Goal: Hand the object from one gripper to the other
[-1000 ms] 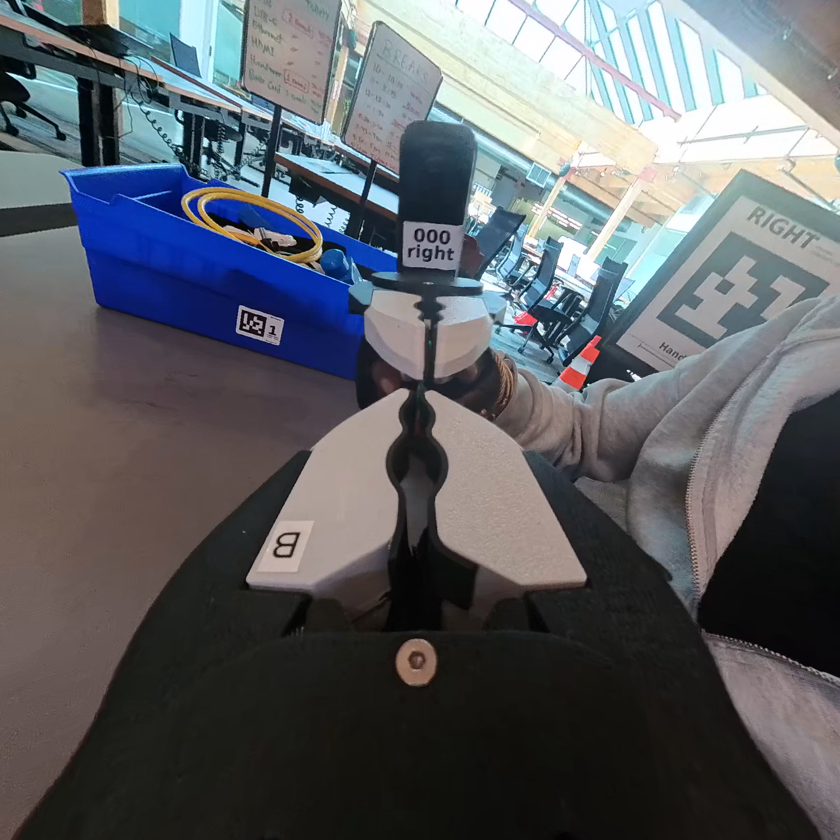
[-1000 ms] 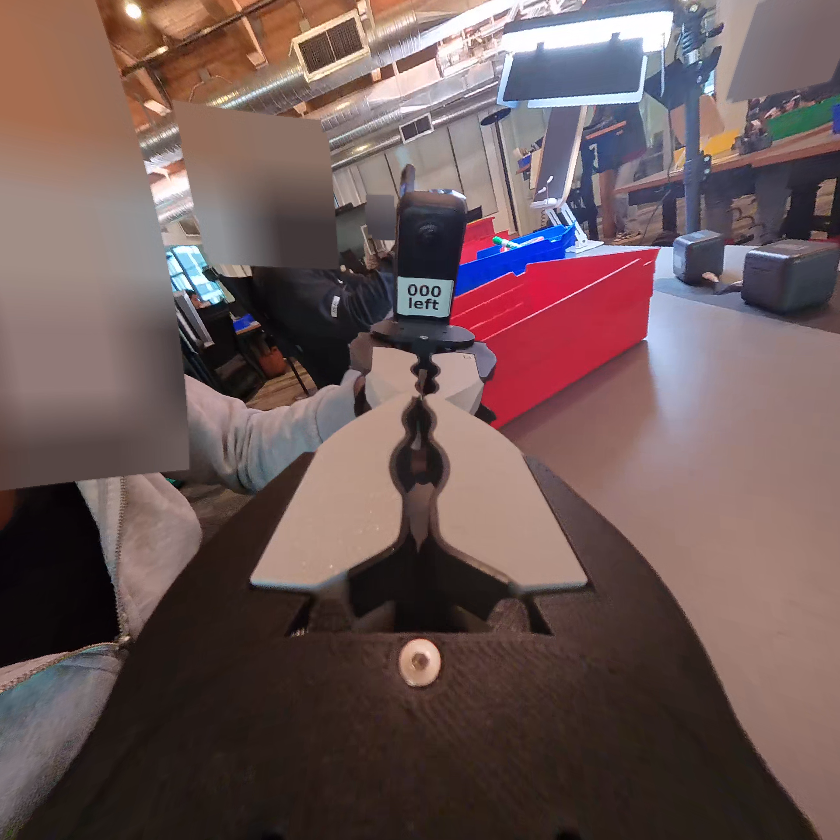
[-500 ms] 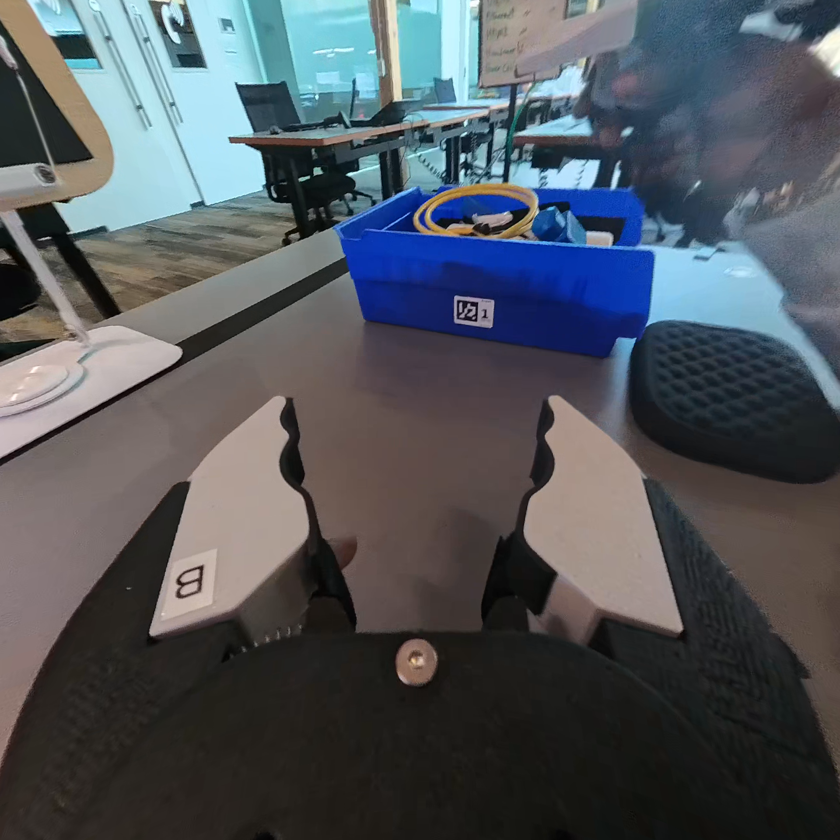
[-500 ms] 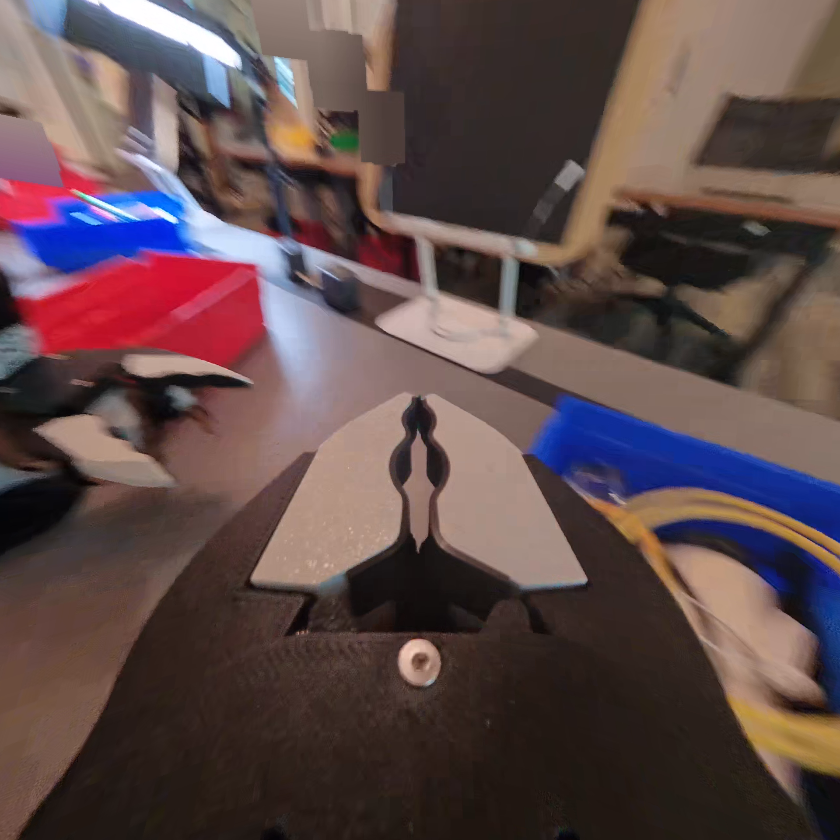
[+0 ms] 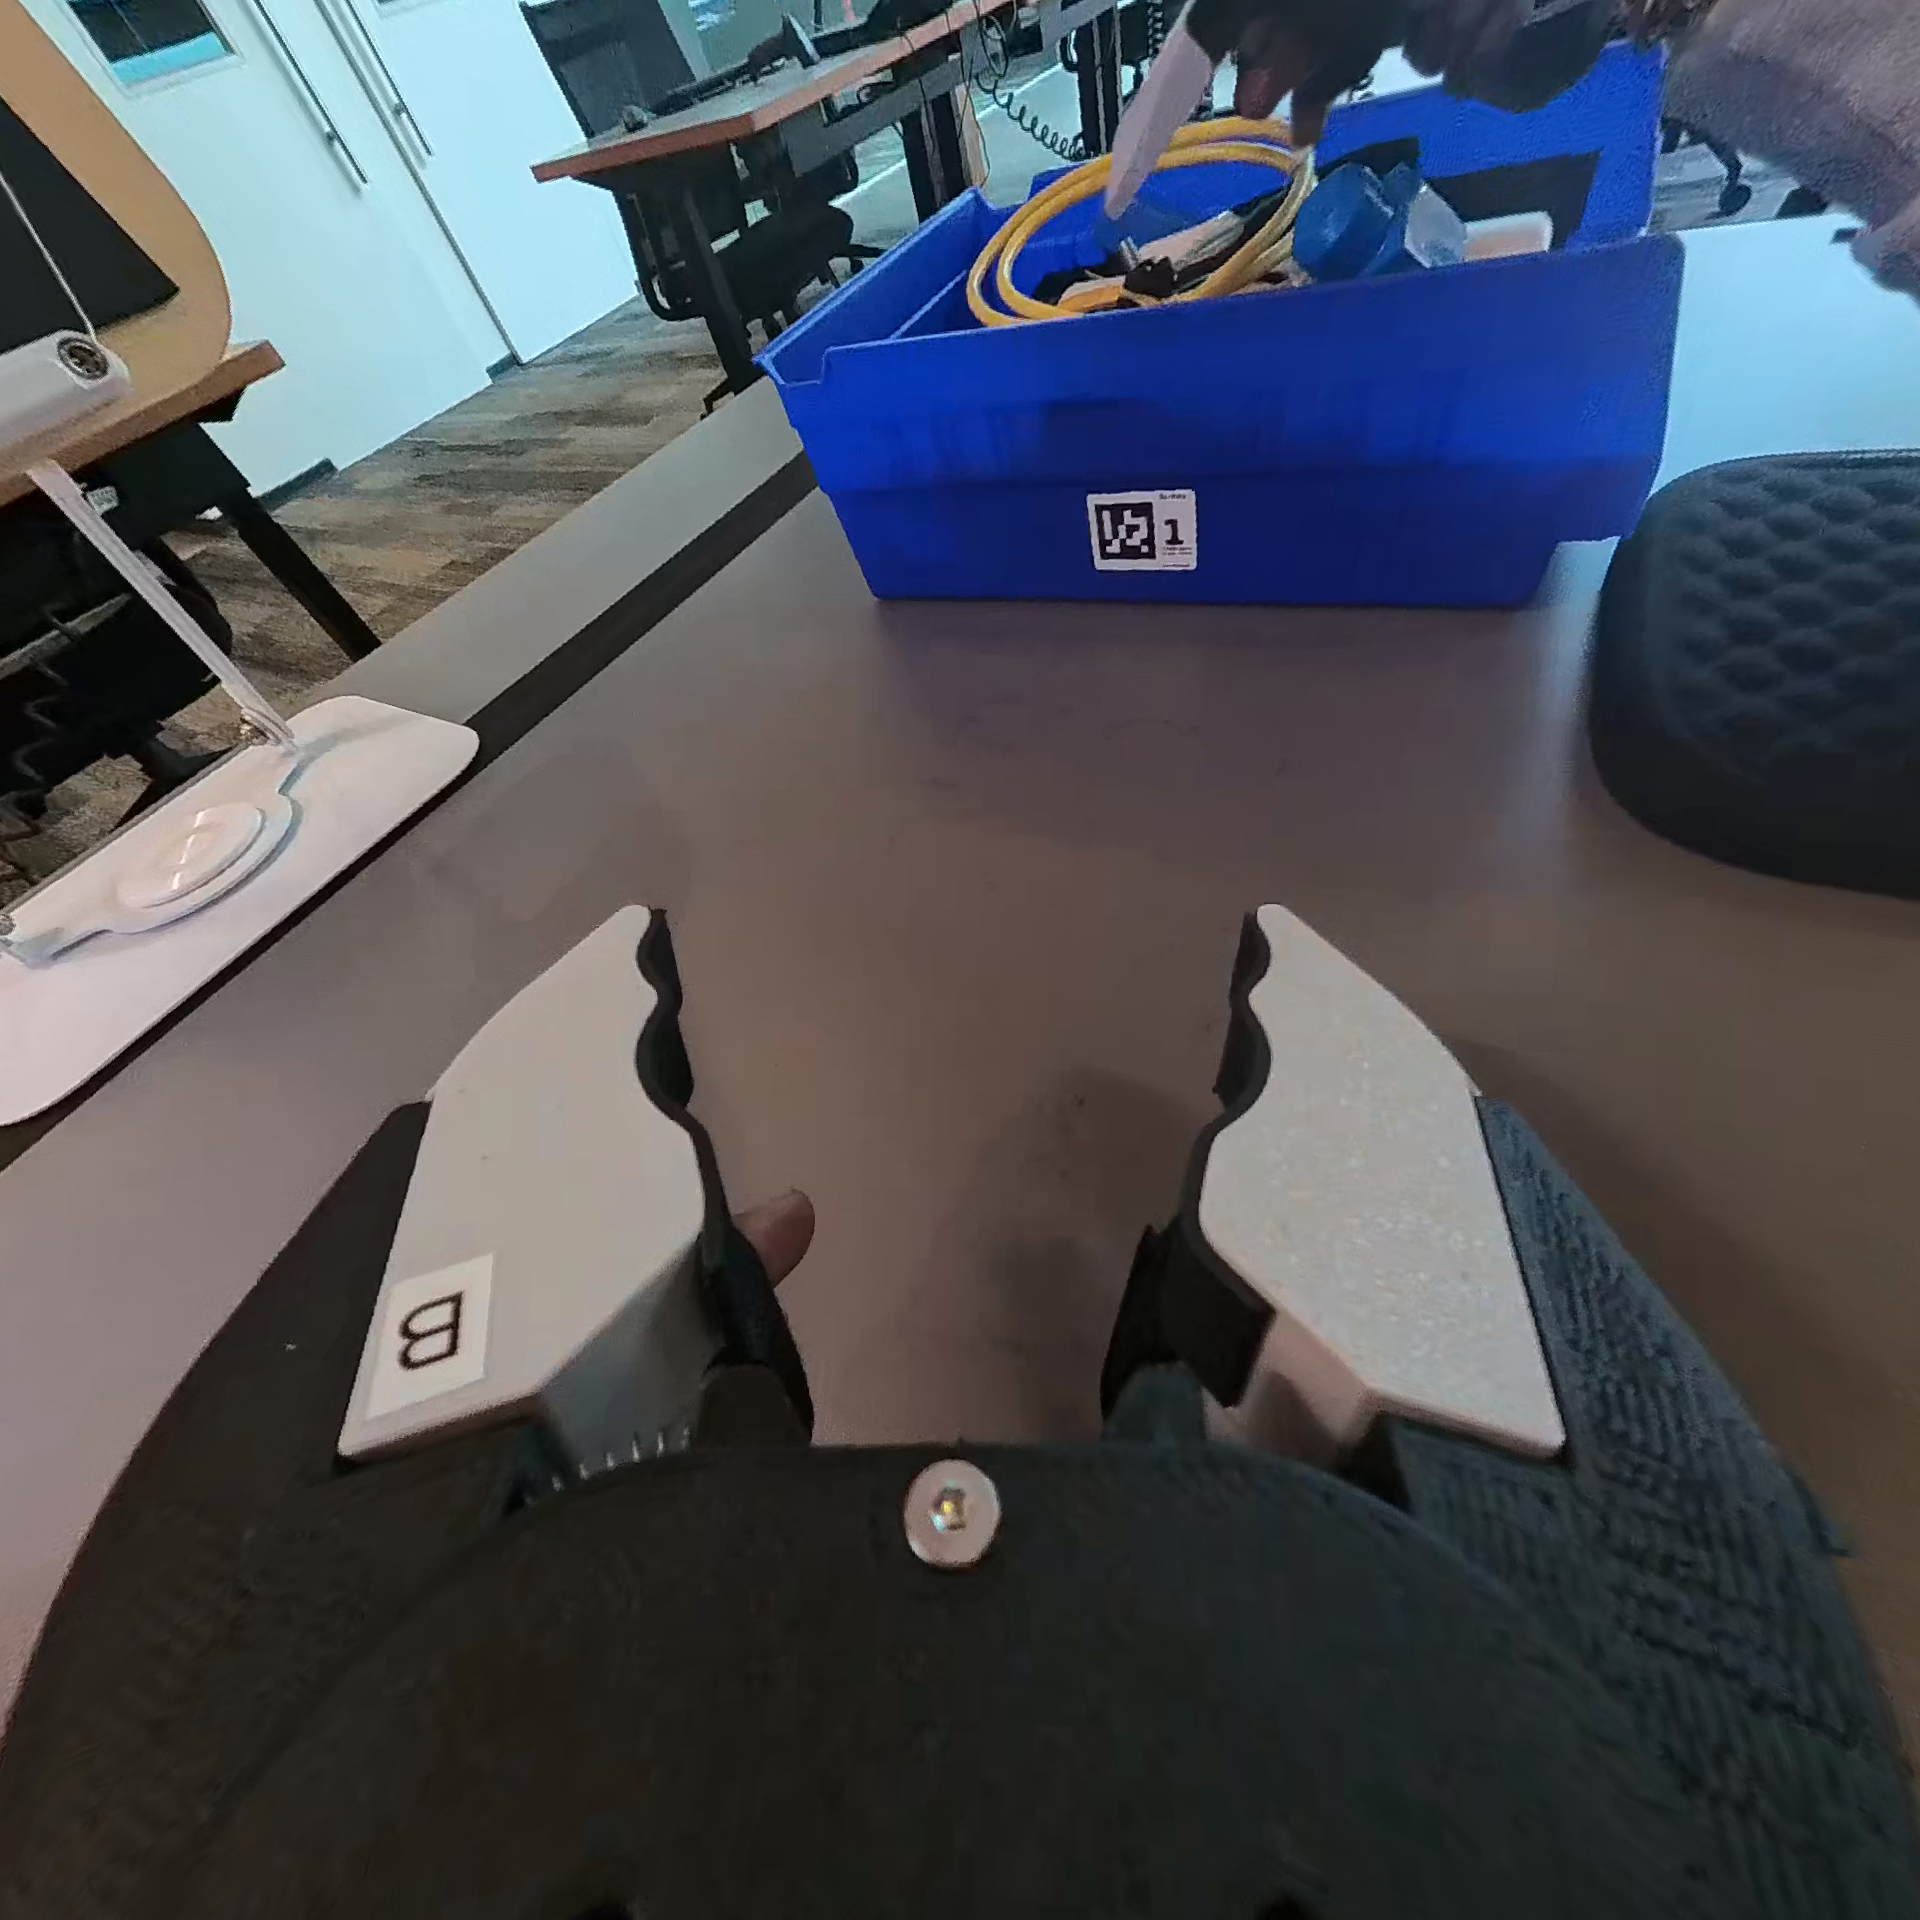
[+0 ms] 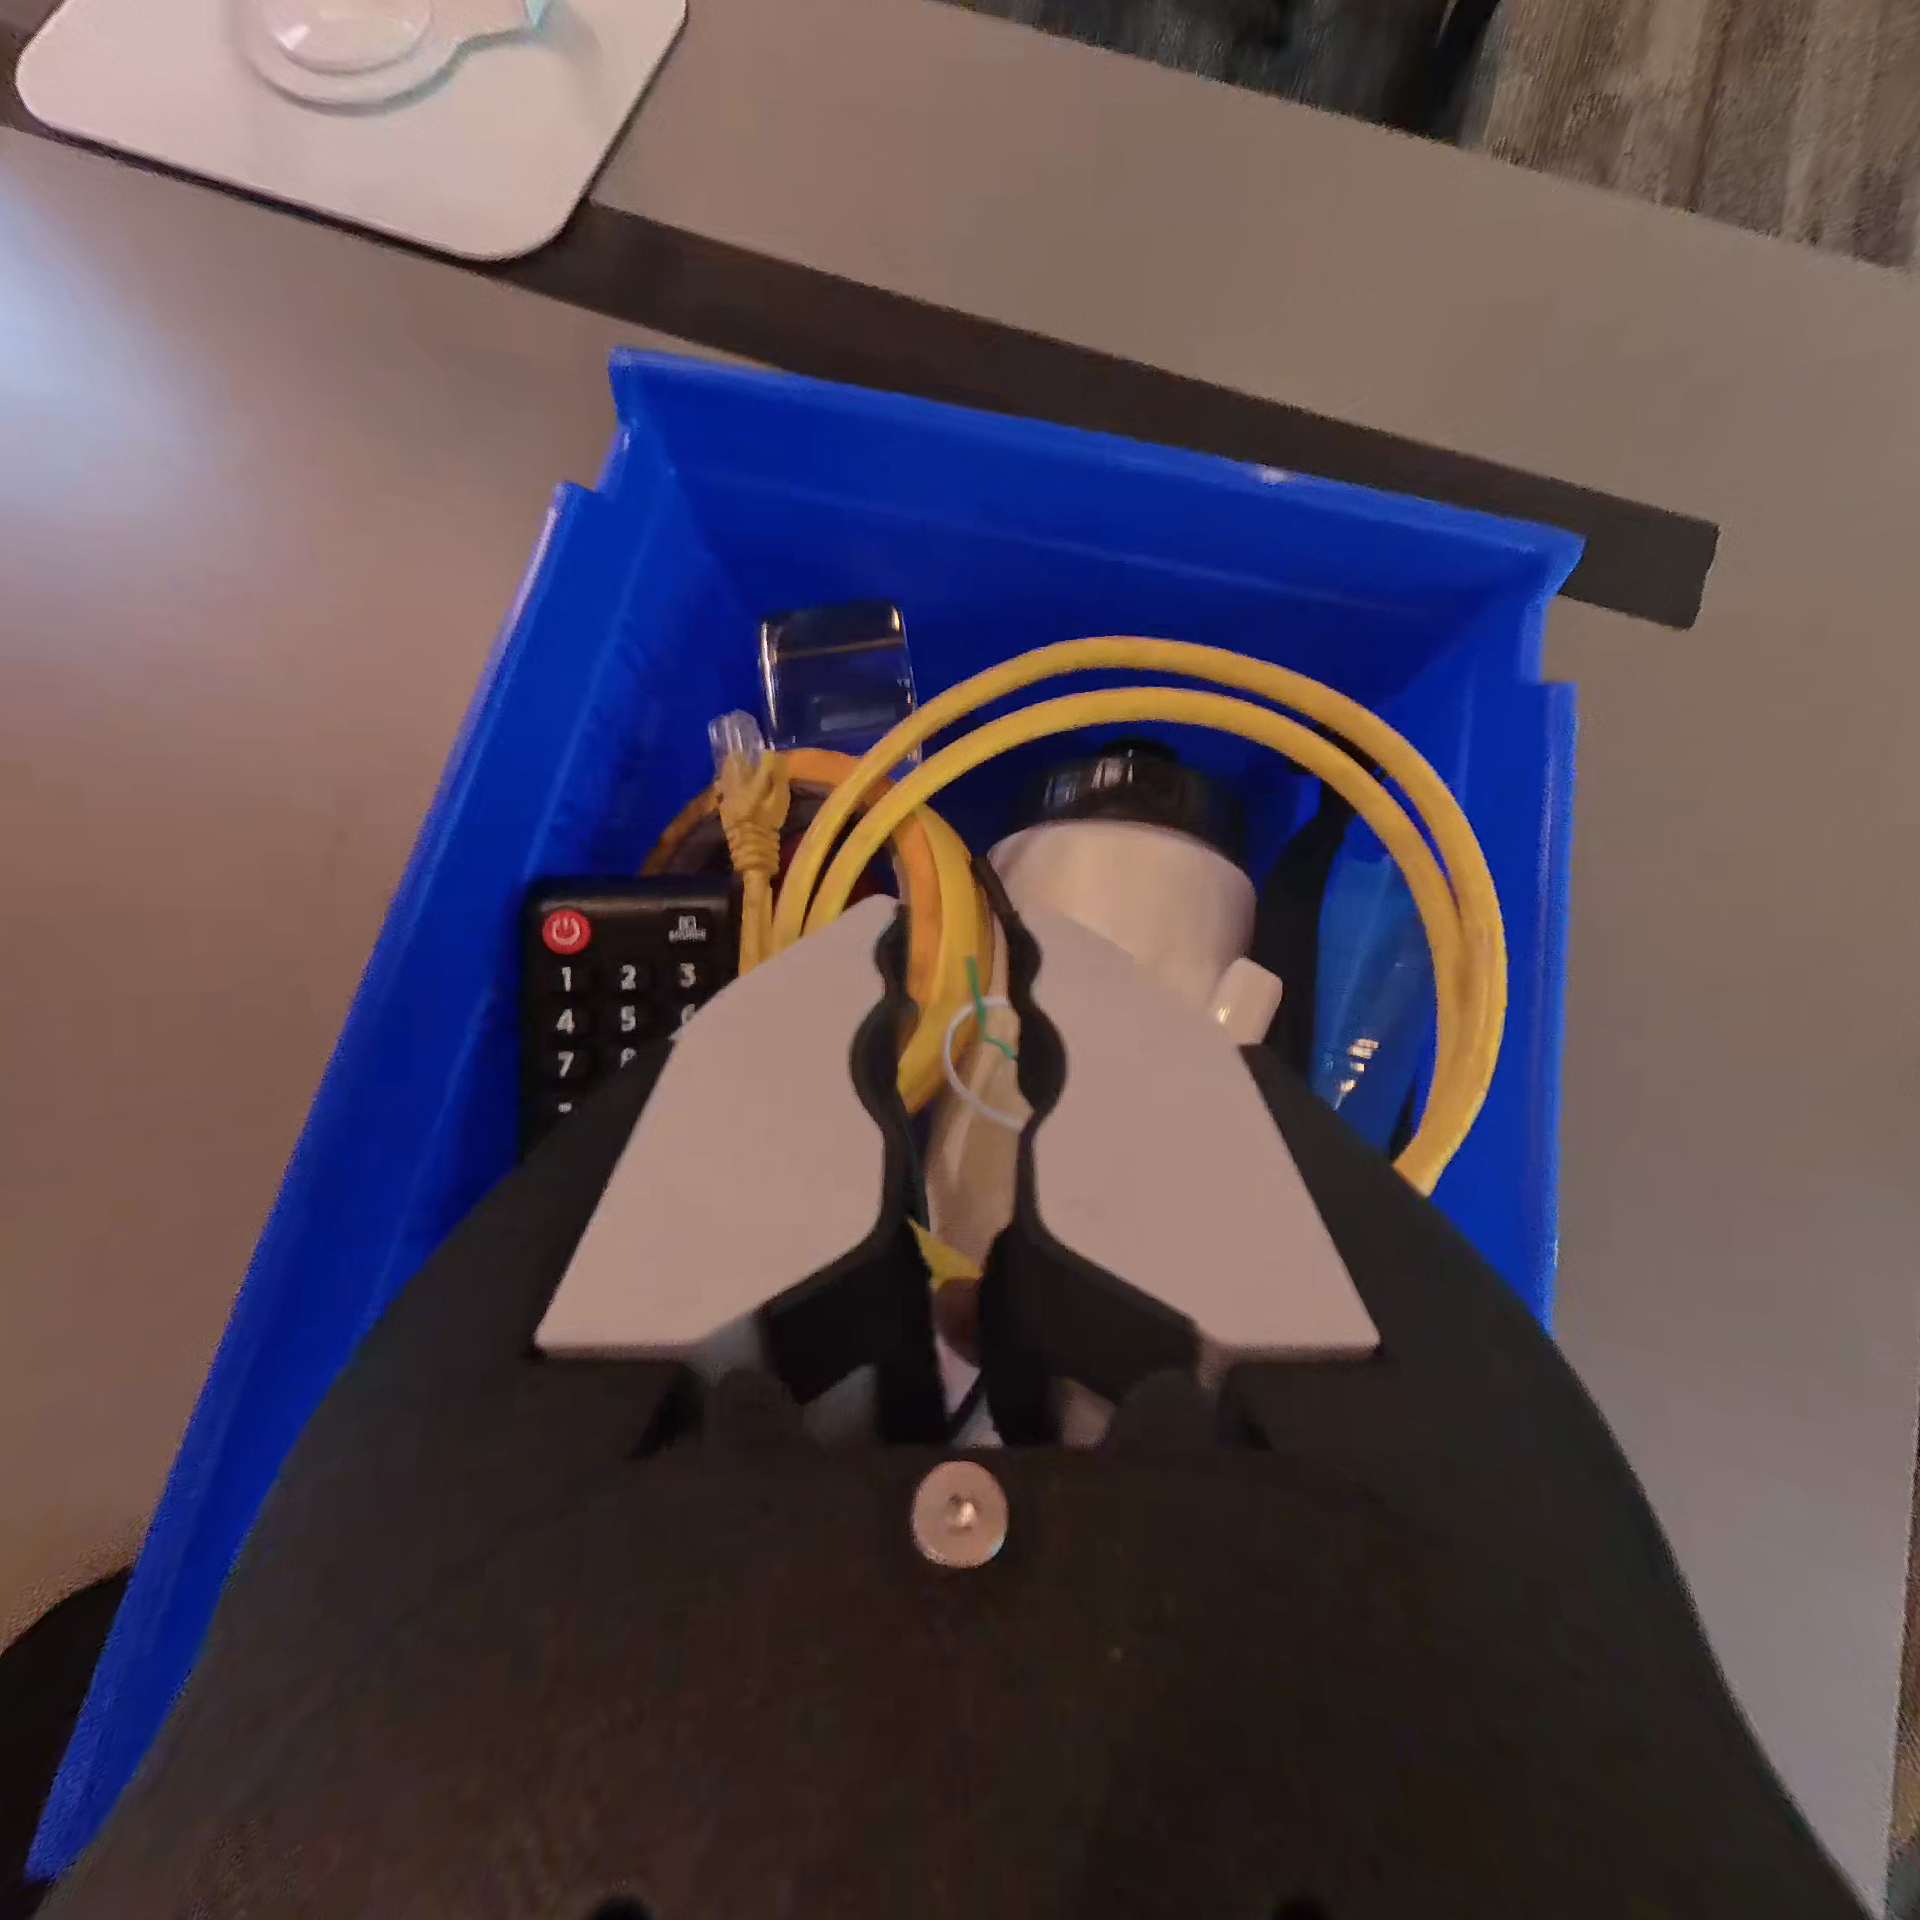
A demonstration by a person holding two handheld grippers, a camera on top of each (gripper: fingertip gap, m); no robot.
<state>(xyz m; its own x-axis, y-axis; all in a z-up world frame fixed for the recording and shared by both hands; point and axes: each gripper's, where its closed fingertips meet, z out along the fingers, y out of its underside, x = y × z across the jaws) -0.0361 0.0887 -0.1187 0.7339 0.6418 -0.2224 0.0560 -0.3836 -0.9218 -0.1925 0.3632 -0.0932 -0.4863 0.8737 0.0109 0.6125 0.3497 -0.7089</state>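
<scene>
The left tongs [image 5: 954, 920] hang wide apart and empty over the bare grey desk [image 5: 935, 748], near its front. The right tongs [image 6: 951, 935] point down into the blue bin [image 6: 1039, 520] at the far side. Their jaws stand narrowly parted with the bundled part of a yellow cable [image 6: 1143, 665] showing in the gap. Whether the pads actually press it cannot be told from these views.

The cable looks like the likely object of the handover, and it lies coiled inside the bin. It is a round, smooth-jacketed cord wound in a few loops, cinched by a thin white-and-green twist tie [image 6: 982, 1039], with a clear plug at one end. It should be light and springy rather than stiff. A single loop would sag and swing, and the glossy jacket could slide between hard pads. The best hold is probably at the tied bundle, where the strands stack — that leaves the open loop free for the other tongs to take.

Around it in the bin lie harder, boxier things:
- a black remote [image 6: 603, 997] with rubber keys at the left
- a white cylinder with a dark cap [image 6: 1122, 883]
- a clear plastic case [image 6: 831, 665] at the far end
- a crinkly blue-tinted bag [image 6: 1361, 987] at the right

The loops overlap some of these, so lifting may drag them.

A black quilted pad [image 5: 1766, 675] sits right of the bin.
</scene>
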